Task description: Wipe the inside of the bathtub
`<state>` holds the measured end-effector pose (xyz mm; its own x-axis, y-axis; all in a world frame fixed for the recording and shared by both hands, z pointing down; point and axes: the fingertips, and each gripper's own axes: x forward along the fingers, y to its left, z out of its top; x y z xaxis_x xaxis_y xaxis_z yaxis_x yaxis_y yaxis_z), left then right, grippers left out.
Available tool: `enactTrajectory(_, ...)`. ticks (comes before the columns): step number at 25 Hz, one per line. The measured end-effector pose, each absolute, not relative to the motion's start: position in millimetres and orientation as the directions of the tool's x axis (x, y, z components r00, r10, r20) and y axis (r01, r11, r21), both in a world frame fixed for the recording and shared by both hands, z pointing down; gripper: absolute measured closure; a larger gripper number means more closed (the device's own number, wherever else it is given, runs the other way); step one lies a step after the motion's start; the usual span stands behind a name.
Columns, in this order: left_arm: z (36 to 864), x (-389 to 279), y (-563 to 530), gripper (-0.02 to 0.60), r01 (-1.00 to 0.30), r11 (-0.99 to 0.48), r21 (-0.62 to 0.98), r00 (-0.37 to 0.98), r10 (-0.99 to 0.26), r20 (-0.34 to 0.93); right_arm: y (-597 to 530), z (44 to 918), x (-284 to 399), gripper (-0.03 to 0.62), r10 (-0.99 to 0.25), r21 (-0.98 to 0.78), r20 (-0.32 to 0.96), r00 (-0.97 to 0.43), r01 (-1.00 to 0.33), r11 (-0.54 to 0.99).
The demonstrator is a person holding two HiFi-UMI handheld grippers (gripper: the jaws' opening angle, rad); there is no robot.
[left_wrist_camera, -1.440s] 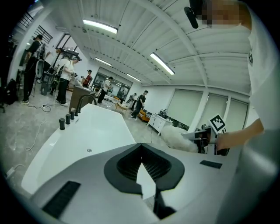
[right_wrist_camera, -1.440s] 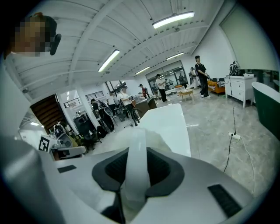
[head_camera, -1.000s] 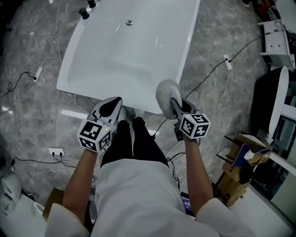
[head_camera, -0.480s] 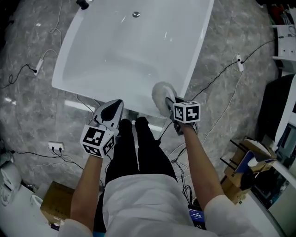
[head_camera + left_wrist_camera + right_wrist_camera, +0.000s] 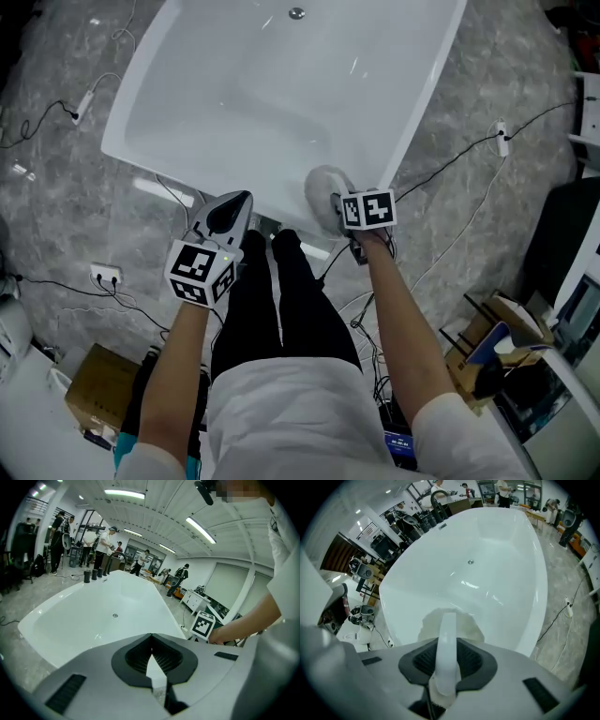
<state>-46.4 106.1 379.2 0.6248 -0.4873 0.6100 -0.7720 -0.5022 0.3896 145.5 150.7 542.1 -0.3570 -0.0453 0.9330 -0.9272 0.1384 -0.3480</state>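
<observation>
The right claw (image 5: 447,663) is clamped on the handle of a fluffy white scrubber (image 5: 426,627), whose head sits at the near rim of the white bathtub (image 5: 497,531). The left claw (image 5: 153,670) is closed and empty, just beside that same rim, above the grey floor (image 5: 66,187).

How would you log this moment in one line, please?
stage: pre-wipe | left gripper: shut, empty | right gripper: shut on white handled scrubber, at near bathtub rim
</observation>
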Motion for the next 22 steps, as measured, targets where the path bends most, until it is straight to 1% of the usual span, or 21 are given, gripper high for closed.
enactTrajectory(8, 394, -52, 91, 0.569, -0.818, -0.449, 0.360, 0.568, -0.530, 0.629, 155, 572, 134, 0.497, 0.066, -0.348, 0.937, -0.342, -0.913, 0.215)
enactTrajectory(11, 399, -57, 88, 0.569, -0.830, -0.428, 0.358, 0.553, -0.544, 0.631, 158, 581, 130, 0.499, 0.090, -0.378, 0.926, -0.367, -0.905, 0.194)
enactTrajectory(17, 405, -72, 89, 0.569, -0.850, -0.386, 0.359, 0.525, -0.567, 0.635, 154, 587, 123, 0.499, 0.091, -0.417, 0.909, -0.407, -0.896, 0.151)
enactTrajectory(22, 416, -97, 90, 0.569, -0.864, -0.358, 0.353, 0.502, -0.573, 0.648, 139, 586, 89, 0.499, 0.077, -0.458, 0.889, -0.452, -0.872, 0.173)
